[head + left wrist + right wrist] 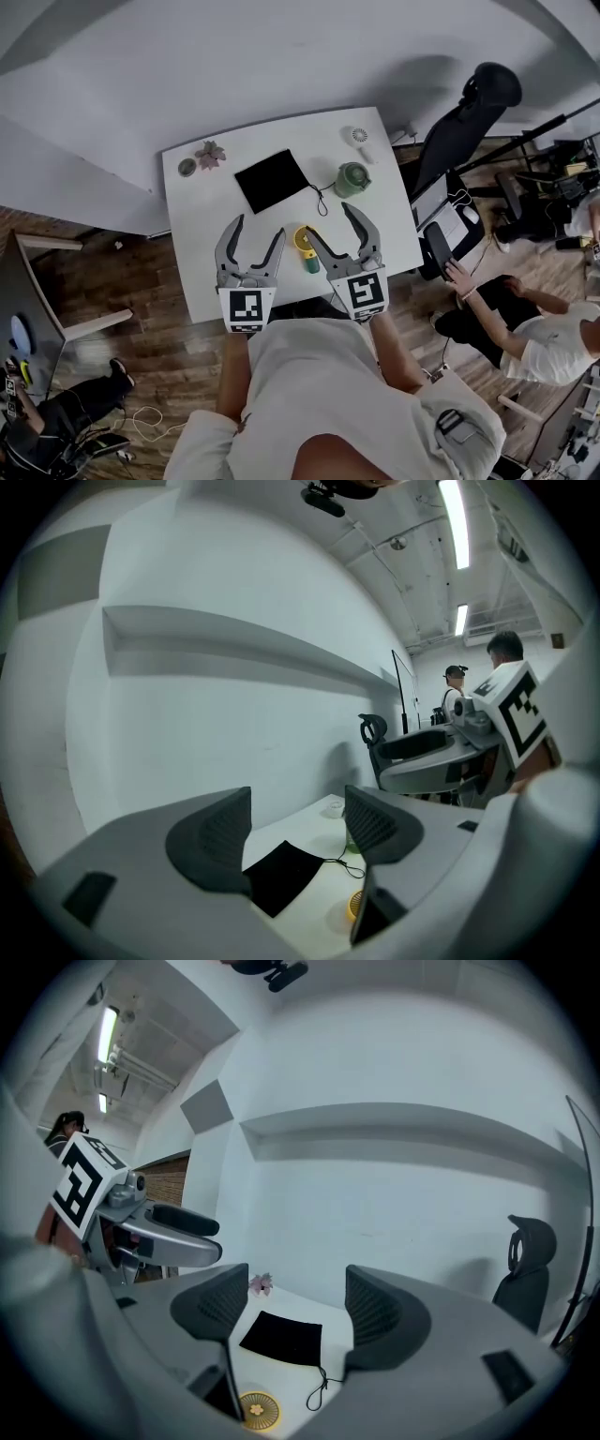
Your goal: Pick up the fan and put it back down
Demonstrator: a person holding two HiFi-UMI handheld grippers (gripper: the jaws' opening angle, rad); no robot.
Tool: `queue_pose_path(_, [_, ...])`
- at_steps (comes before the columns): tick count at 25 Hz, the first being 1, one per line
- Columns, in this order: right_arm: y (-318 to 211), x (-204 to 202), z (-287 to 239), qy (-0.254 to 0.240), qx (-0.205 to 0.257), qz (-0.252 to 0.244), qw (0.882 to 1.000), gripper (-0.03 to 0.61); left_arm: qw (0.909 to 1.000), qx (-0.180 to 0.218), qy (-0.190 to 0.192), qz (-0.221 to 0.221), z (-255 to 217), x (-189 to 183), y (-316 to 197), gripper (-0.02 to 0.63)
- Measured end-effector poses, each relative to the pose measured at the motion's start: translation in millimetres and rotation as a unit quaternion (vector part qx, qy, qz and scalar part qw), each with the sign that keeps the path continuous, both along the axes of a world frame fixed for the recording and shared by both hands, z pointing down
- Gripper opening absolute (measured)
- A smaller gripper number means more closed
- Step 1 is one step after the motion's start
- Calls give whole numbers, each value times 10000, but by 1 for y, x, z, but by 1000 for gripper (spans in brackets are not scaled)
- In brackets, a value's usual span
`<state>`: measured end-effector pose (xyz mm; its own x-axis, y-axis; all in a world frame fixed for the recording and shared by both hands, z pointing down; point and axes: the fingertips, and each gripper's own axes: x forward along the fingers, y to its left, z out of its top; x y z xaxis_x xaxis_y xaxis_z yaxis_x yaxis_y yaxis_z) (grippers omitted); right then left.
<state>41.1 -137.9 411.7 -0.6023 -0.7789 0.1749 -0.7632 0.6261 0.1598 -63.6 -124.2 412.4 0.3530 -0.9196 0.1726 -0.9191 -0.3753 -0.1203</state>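
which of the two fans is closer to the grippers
The yellow fan, toward the table's near edge. The white fan lies at the far right corner, past the teapot.

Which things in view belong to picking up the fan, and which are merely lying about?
Job: yellow fan, left claw, right claw.
Lying about: black pouch, green teapot, pink flower.

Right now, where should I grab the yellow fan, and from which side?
Likely the green handle, from above, near side. The fan lies flat, face up; its round yellow head looks too wide, while the slim handle points toward you.
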Motion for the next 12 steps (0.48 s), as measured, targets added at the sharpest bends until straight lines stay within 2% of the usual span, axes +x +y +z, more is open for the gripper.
queue_pose_path(12, [10, 12, -11, -305, 98, -206, 9993, 316, 9992, 232, -180, -269, -17, 16, 12, 293])
